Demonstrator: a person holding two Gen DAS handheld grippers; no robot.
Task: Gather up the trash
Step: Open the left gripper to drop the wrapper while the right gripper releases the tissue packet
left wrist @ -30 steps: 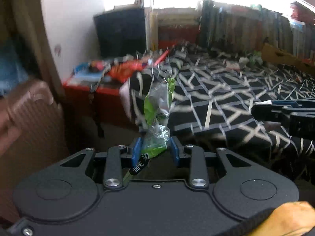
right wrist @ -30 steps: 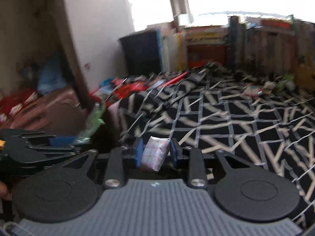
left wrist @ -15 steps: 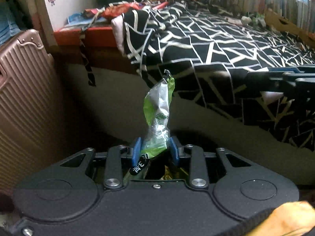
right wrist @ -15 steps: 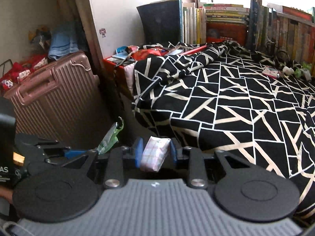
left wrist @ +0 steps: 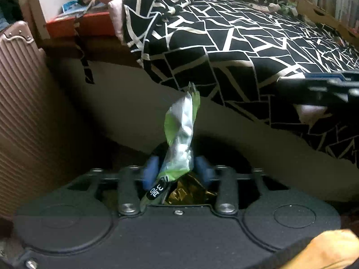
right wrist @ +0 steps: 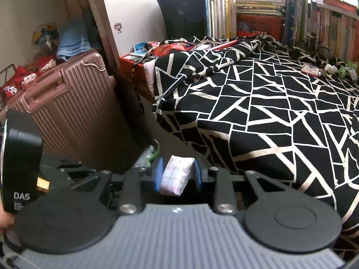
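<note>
Wrapper (left wrist: 179,139) between opening left gripper (left wrist: 178,171)

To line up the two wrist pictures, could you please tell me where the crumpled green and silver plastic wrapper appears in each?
Left wrist view: the crumpled green and silver plastic wrapper stands low centre, between the opening left tongs.
Right wrist view: only a sliver shows, lower left of centre, beside the right tongs.
Shared landmark: the ribbed pink suitcase.

gap: narrow floor strip (right wrist: 166,143) between ribbed rose-gold hard-shell suitcase (right wrist: 74,121) and bed under black-and-white geometric quilt (right wrist: 258,116); quilt edge overhangs it. red box (right wrist: 134,65) blocks far end.
</note>
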